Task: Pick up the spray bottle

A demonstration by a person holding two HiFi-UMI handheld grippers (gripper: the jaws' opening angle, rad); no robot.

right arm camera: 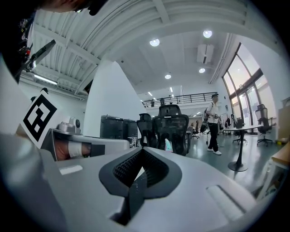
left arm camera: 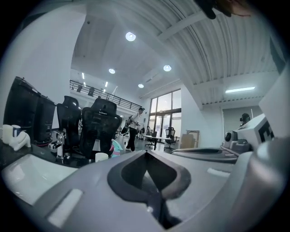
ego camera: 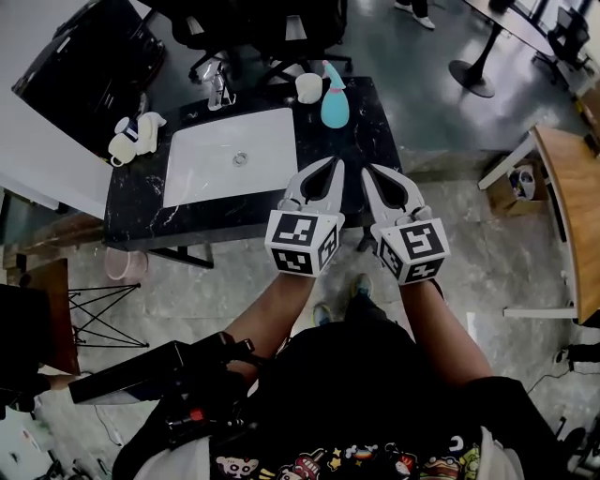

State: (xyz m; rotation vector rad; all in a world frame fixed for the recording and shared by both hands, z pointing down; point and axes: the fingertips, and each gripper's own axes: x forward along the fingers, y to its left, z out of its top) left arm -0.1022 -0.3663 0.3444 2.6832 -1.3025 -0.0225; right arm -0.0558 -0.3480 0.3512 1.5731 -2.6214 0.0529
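Note:
A teal spray bottle (ego camera: 335,100) with a pale nozzle stands upright at the back right of the black marble counter (ego camera: 141,202). In the left gripper view the bottle (left arm camera: 116,147) shows small and far off, beside a white cup (left arm camera: 101,157). The right gripper view catches only the bottle's top (right arm camera: 168,145) above the jaws. My left gripper (ego camera: 337,162) and right gripper (ego camera: 367,169) hover side by side over the counter's front right, well short of the bottle. Both are shut with nothing in them.
A white sink basin (ego camera: 230,155) is set into the counter, with a faucet (ego camera: 217,92) behind it and a white cup (ego camera: 308,88) left of the bottle. White items (ego camera: 131,137) lie at the counter's left end. Black office chairs (ego camera: 262,28) stand behind.

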